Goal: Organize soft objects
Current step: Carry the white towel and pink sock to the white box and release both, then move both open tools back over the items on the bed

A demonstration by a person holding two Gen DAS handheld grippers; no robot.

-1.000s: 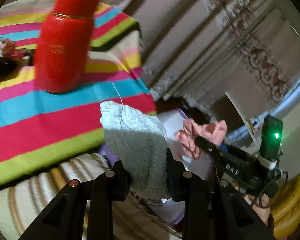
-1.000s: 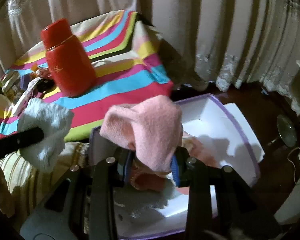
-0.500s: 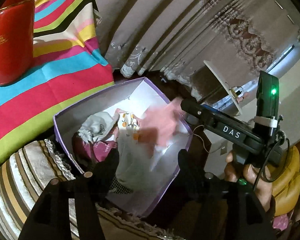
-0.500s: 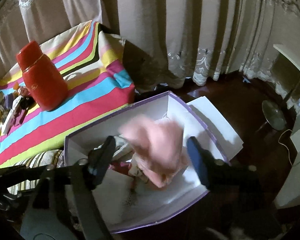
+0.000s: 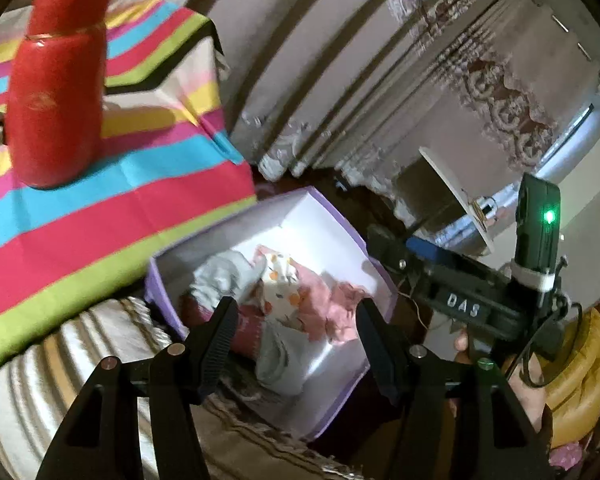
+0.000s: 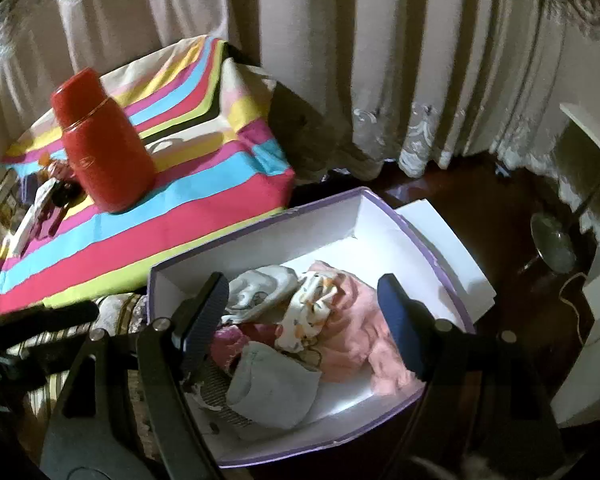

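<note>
You have a red flask (image 6: 102,156) standing upright on the striped cloth (image 6: 148,240) — small clutter sits just beside it. Pale curtains (image 6: 340,60) hang behind.

Dim warm room, bright patch inside the white box (image 6: 332,236), motion blur on flask (image 5: 56,92) and cloth (image 5: 100,232), heavy fisheye bending, black vignette corners, floor in shadow

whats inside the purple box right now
In the purple box: a pink cloth, grey cloths, a white patterned piece and something magenta. Whatever lies under the pile is covered.
</note>
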